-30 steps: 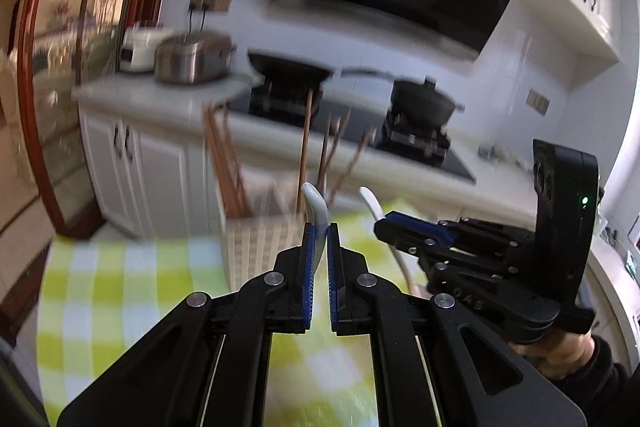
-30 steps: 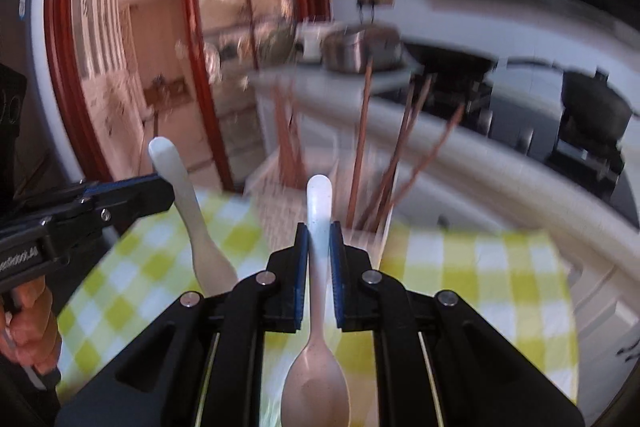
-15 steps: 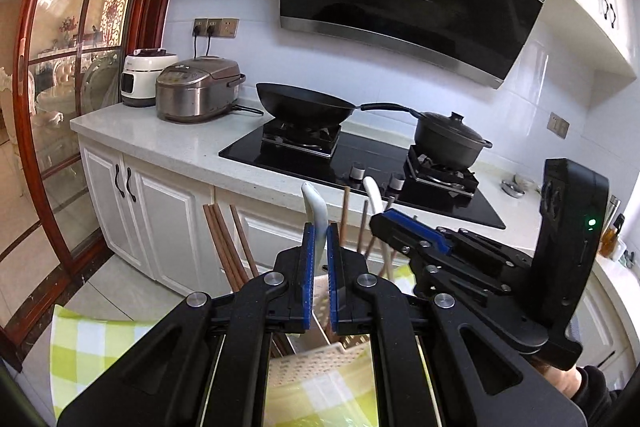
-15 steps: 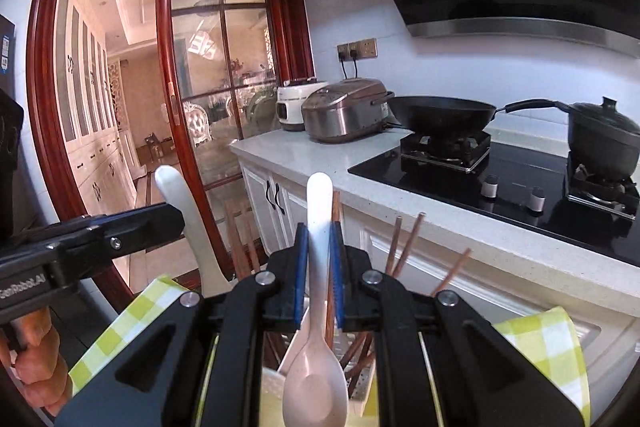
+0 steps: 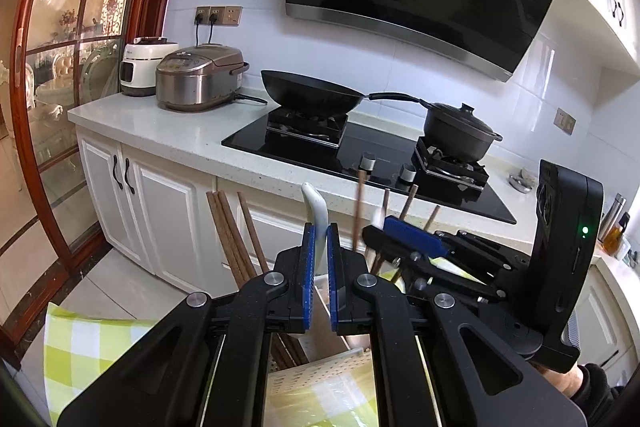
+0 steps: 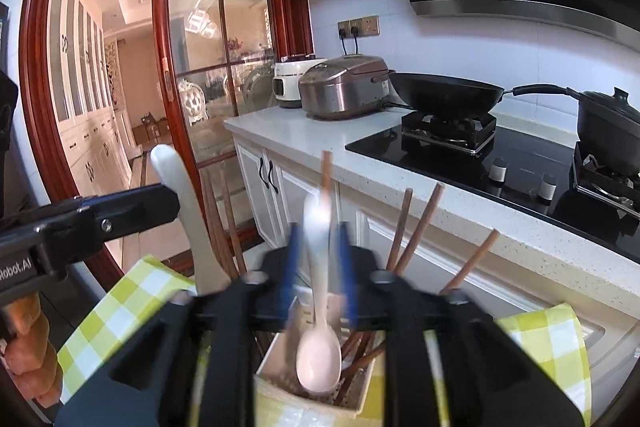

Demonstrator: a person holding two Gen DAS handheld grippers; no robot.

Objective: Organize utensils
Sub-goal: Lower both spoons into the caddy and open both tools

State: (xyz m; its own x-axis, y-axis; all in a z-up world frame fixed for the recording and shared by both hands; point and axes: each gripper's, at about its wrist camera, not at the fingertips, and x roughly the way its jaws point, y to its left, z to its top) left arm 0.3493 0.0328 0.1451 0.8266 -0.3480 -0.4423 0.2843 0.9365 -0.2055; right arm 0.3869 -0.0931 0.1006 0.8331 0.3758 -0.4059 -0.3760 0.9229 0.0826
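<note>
left gripper [image 5: 318,267]: my left one is clenched on a white spoon [image 5: 316,211], blue pads pressed on its handle, the handle end sticking up past the fingertips.
right gripper [image 6: 318,267]: my jaws here have just been opening; a pale spoon [image 6: 318,311] stands between the blue pads with a gap on each side, so it is released, not gripped. this part of the view is blurred.
pale spoon, place: its bowl is down inside the utensil holder [image 6: 360,399], its handle pointing up between my fingers.
utensil holder: cream, perforated, right below both grippers, on the yellow-green checked cloth [image 6: 120,311].
chopsticks [image 6: 416,227]: brown sticks stand tilted in the holder, some to the left, some to the right of my spoon.
white spoon, place: held up over the holder's left side; i cannot tell whether its bowl is inside.
behind: white counter [image 5: 168,131] with a rice cooker [image 5: 198,79], a black wok [image 5: 312,95] and a lidded pot [image 5: 460,131] on the stove.
my hands: bare fingers [image 6: 28,351] show under the left handle.
</note>
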